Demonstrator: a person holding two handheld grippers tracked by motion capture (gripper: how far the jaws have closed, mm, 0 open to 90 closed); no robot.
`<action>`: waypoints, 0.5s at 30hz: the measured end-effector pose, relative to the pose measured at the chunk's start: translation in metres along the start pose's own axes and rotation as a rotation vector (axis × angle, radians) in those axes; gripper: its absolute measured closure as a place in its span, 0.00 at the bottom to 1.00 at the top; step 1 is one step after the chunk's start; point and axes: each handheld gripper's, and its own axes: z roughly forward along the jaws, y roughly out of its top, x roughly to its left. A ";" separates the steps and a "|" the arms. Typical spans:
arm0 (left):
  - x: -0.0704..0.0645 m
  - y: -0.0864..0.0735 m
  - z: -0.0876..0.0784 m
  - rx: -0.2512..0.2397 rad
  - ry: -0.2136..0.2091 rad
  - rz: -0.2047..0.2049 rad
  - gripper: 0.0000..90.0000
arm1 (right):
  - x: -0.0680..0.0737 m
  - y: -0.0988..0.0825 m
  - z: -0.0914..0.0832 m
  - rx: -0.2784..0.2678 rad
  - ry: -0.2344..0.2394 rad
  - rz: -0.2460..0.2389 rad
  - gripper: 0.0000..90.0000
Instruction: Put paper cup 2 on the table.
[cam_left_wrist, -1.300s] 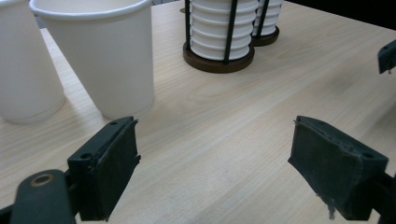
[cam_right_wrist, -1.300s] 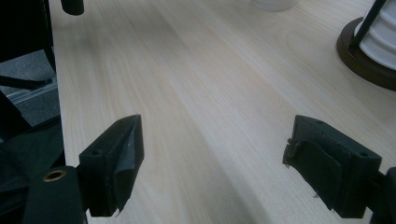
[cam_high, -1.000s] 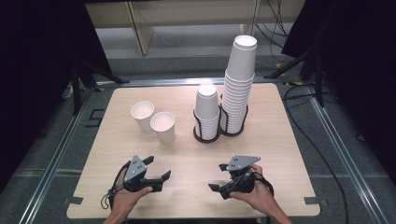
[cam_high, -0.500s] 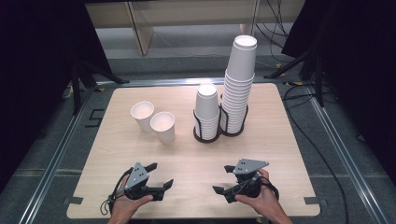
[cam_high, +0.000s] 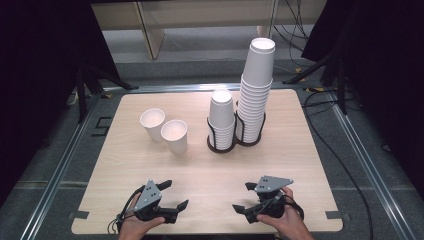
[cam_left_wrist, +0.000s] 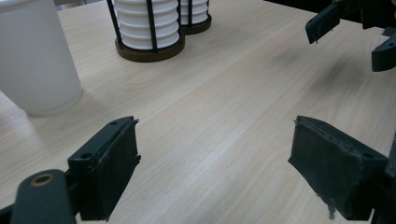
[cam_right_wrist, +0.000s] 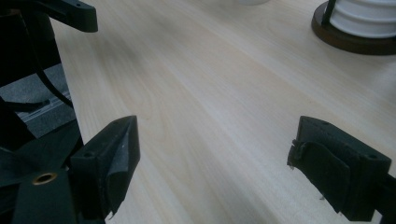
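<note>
Left gripper (cam_high: 175, 195) sat low at the near edge of the table (cam_high: 280, 165), jaws spread, nothing between them. Two loose paper cups (cam_high: 165, 129) stood upright and touching, left of centre, well apart from both grippers. Short cup stack (cam_high: 221, 119) and tall cup stack (cam_high: 256, 90) stood side by side in the black wire holder (cam_high: 235, 142). Right gripper (cam_high: 244, 196) was near the front edge too, jaws released, empty.

cup A (cam_high: 174, 135): white paper, upright, empty, mid-left on table, nearest the grippers
cup B (cam_high: 152, 124): white paper, upright, empty, just behind-left of cup A, rims touching
</note>
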 end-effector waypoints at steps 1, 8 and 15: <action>-0.001 0.000 0.001 -0.010 -0.013 0.000 0.16 | 0.001 -0.001 0.000 0.004 0.004 0.006 0.17; -0.010 -0.001 -0.001 -0.002 -0.035 0.020 0.16 | 0.004 -0.008 -0.002 0.032 -0.003 0.018 0.17; -0.012 -0.002 0.002 0.010 -0.044 0.057 0.16 | 0.005 -0.011 -0.001 0.057 -0.003 -0.003 0.17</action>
